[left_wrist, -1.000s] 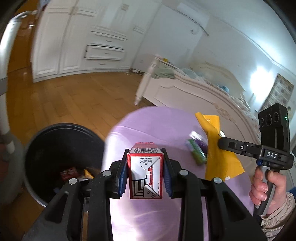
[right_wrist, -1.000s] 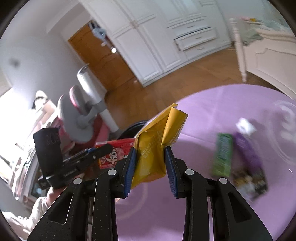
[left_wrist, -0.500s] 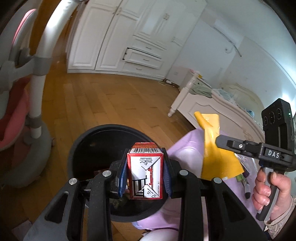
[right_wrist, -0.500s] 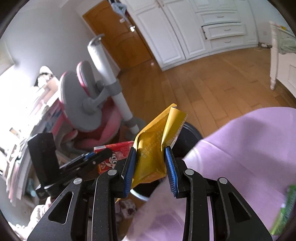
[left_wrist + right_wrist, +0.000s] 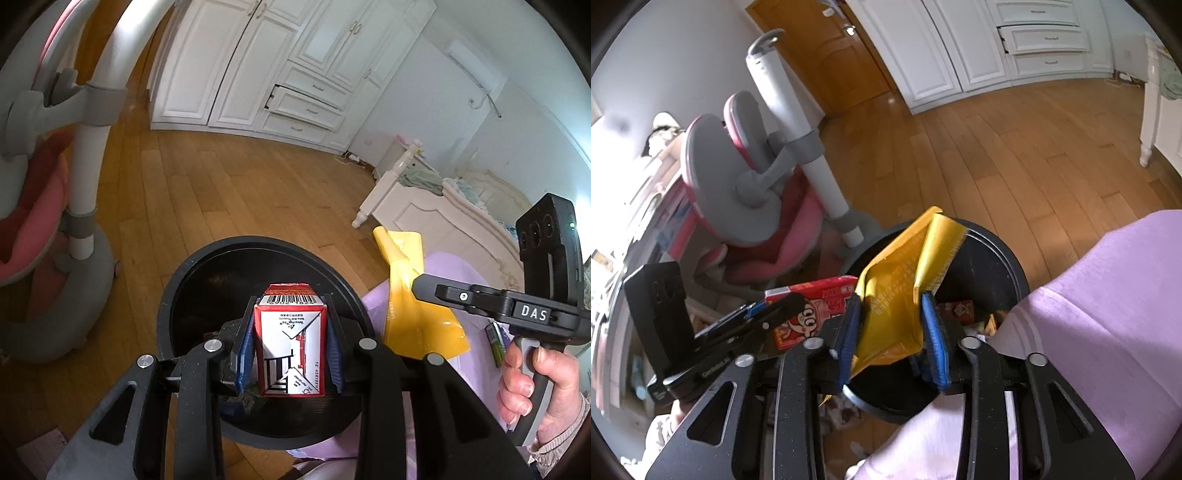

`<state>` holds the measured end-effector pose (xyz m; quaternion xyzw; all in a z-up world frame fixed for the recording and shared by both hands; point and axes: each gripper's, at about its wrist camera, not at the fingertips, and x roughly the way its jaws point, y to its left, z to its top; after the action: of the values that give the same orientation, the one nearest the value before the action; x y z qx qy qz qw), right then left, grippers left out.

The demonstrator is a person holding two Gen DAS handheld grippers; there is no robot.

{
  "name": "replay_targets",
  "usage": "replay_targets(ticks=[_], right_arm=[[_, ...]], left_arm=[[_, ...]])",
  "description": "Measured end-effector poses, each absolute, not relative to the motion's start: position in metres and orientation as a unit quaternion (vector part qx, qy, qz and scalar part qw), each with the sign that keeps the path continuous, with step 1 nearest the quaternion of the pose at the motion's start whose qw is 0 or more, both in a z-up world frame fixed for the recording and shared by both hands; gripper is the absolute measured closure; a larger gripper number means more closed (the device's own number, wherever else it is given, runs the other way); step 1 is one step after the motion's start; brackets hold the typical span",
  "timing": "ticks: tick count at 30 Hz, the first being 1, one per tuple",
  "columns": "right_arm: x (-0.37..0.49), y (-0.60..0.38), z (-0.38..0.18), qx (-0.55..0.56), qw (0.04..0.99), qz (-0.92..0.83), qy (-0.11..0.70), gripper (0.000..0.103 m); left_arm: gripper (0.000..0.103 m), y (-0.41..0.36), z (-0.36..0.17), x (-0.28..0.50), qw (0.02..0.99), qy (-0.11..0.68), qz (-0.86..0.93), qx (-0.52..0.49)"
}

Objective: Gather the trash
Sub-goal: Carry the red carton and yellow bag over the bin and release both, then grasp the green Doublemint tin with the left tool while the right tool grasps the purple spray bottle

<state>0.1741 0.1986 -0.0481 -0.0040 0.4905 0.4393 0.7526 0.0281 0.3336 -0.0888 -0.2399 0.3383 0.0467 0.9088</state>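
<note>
A bedroom with a honey-coloured plank floor (image 5: 236,192) fills both views, white wardrobes (image 5: 258,70) across the top of the frame and a white bed (image 5: 436,210) at the right edge of the left wrist view. A second ago both grippers were over the purple tablecloth (image 5: 1115,295) with the black trash bin (image 5: 192,280) off to the lower left; now the bin sits in the centre of both frames, directly beneath the loads, so the carry is over and release looks like the step in hand. The left gripper (image 5: 291,354) is clenched on the red-and-white carton (image 5: 290,343), held upright over the bin's mouth at lower centre. The right gripper (image 5: 894,332) pinches the crumpled yellow wrapper (image 5: 901,284), whose upper end stands over the bin's far rim; from the left wrist view the same wrapper hangs at centre right, nearer the cloth's edge than the bin's middle, so it may need to come further in before it is let go. Some trash already lies in the bin, a red packet (image 5: 960,310) among it. Around the bin, a pink-and-grey chair (image 5: 753,206) stands at left, close to the bin but apart from it, and a green packet (image 5: 496,343) lies on the cloth at the right edge, yet to be fetched. Nothing blocks the opening; the two grippers are close together, and the cloth's hem drapes against the bin's near side.
</note>
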Motion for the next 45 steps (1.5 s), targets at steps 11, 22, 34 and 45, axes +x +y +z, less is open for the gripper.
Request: replay_targets(ticks=[11,22,34,45], right_arm=[[0.174,0.179,-0.039,0.012,0.759,0.443,0.476,0.040],[0.172,0.120,-0.017,0.043,0.776,0.443,0.447,0.024],[0.172,-0.039,-0.013,0.058,0.838,0.350,0.414,0.029],[0.157,-0.125,-0.023,0.003,0.870,0.289,0.399,0.040]], left_arm=[[0.033,0.316,-0.072,0.023,0.913,0.330,0.041,-0.237],[0.033,0.277,-0.051,0.030,0.916,0.330,0.010,-0.230],[0.033,0.143,-0.044,0.074,0.913,0.359,-0.118,-0.157],[0.033,0.046,-0.059,0.111,0.898,0.389,-0.176,-0.103]])
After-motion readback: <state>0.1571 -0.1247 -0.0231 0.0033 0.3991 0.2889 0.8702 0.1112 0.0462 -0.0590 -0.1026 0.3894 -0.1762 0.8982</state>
